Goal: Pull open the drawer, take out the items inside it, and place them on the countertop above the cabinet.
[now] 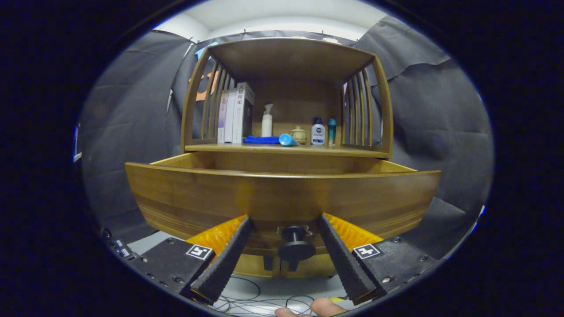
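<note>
The gripper [285, 220] is sitting low in front of the cabinet, its two fingers spread wide and gripping nothing, with the dark round knob [295, 246] lying between them and touching neither. The knob is standing out from the bowed front of the drawer [282, 193], which is already drawn out toward the tool. The drawer's opening is lying above and beyond the fingertips, running crosswise to them, and its front panel is hiding whatever is inside. Judging from this, the coming move is asking the tool to rise over that front edge and dip in. The countertop [286, 149] is sitting just behind the opening, already carrying bottles and books
</note>
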The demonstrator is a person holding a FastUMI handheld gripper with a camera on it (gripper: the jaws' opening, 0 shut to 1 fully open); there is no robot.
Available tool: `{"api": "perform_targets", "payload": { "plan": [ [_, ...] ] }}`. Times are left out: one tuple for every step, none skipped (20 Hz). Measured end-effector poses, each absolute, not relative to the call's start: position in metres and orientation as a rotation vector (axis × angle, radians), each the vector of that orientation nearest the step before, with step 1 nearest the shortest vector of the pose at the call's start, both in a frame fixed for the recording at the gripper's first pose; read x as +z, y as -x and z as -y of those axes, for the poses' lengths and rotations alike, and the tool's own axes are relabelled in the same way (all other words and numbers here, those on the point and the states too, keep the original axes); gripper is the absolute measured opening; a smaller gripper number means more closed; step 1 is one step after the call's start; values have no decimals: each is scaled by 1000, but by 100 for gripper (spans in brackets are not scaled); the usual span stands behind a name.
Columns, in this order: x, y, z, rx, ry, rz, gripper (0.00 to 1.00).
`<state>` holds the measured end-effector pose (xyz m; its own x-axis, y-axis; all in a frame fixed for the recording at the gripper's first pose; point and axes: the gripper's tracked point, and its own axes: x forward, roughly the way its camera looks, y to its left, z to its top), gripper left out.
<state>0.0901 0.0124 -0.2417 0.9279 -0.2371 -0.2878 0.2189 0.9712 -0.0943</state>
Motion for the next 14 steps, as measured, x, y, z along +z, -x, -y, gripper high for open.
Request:
{"api": "perform_targets", "payload": {
  "plan": [
    [-241, -99, -13, -234, 64, -302, 100],
    [-237, -107, -11, -233, 65, -293, 100],
    [-236, -119, -9, -236, 62, -289, 100],
    [-238, -126, -7, -237, 60, -302, 100],
    [-236, -134, -5, -240, 60, -300, 100],
    [-238, -140, -4, -241, 62, -299, 100],
    [-238, -149, -2, -242, 67, -296, 100],
    [-238, -154, 0, -241, 75, -291, 100],
    [-240, -161, 2, -241, 85, -286, 100],
    [-241, -167, 4, -239, 98, -287, 100],
    [-243, -172, 6, -240, 109, -288, 100],
    [-243, -178, 9, -241, 113, -292, 100],
    [-244, -184, 9, -241, 109, -292, 100],
    [-243, -191, 10, -241, 100, -294, 100]
  ]
}}
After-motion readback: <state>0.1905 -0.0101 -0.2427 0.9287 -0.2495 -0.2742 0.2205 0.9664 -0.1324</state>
